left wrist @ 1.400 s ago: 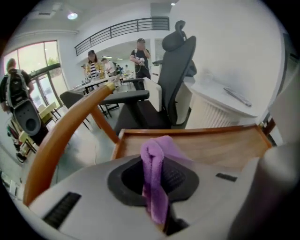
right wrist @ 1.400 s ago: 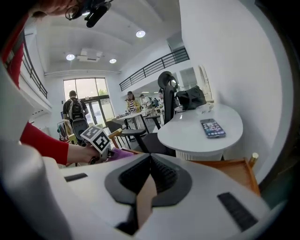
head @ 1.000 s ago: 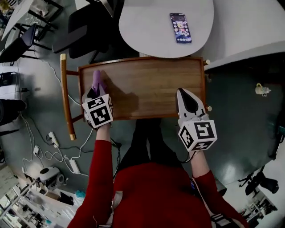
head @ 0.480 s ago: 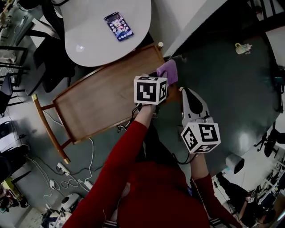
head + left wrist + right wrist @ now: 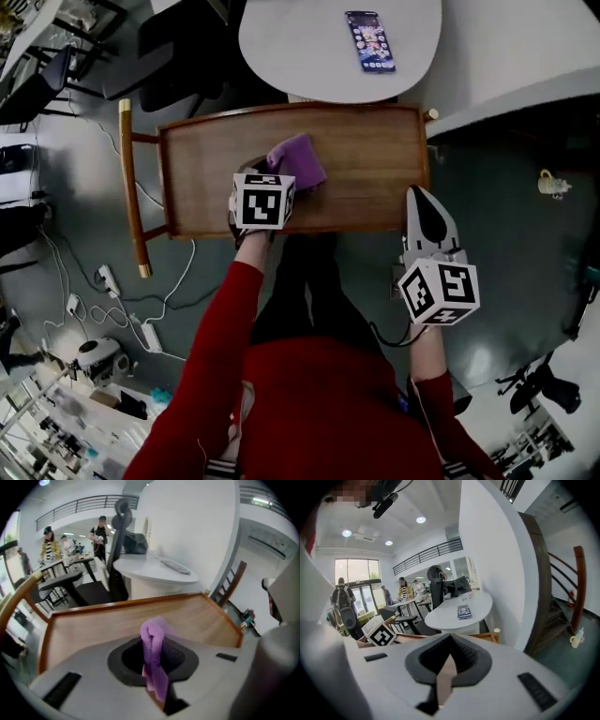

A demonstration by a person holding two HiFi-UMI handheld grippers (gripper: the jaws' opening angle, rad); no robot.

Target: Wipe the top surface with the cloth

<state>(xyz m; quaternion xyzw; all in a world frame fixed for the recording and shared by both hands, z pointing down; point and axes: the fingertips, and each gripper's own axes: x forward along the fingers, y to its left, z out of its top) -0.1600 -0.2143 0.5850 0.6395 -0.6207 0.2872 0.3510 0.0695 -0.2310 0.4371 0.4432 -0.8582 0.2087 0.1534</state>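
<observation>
A purple cloth (image 5: 298, 161) lies pressed on the wooden top surface (image 5: 366, 159) of a low cart, near its middle. My left gripper (image 5: 272, 184) is shut on the cloth (image 5: 153, 658), which sticks up between its jaws in the left gripper view, with the wooden top (image 5: 103, 623) stretching beyond. My right gripper (image 5: 427, 217) hangs off the cart's right front corner, over the floor, jaws shut with nothing between them (image 5: 446, 670).
A white round table (image 5: 328, 47) with a phone (image 5: 369, 41) stands just behind the cart. The cart has raised rims and a wooden handle (image 5: 129, 187) at its left. Cables and a power strip (image 5: 111, 281) lie on the floor at left. People stand far off (image 5: 56, 548).
The left gripper has swept the cloth from the top's left end to its right end and back to the middle. The head view swung meanwhile. The right gripper stayed beside the cart.
</observation>
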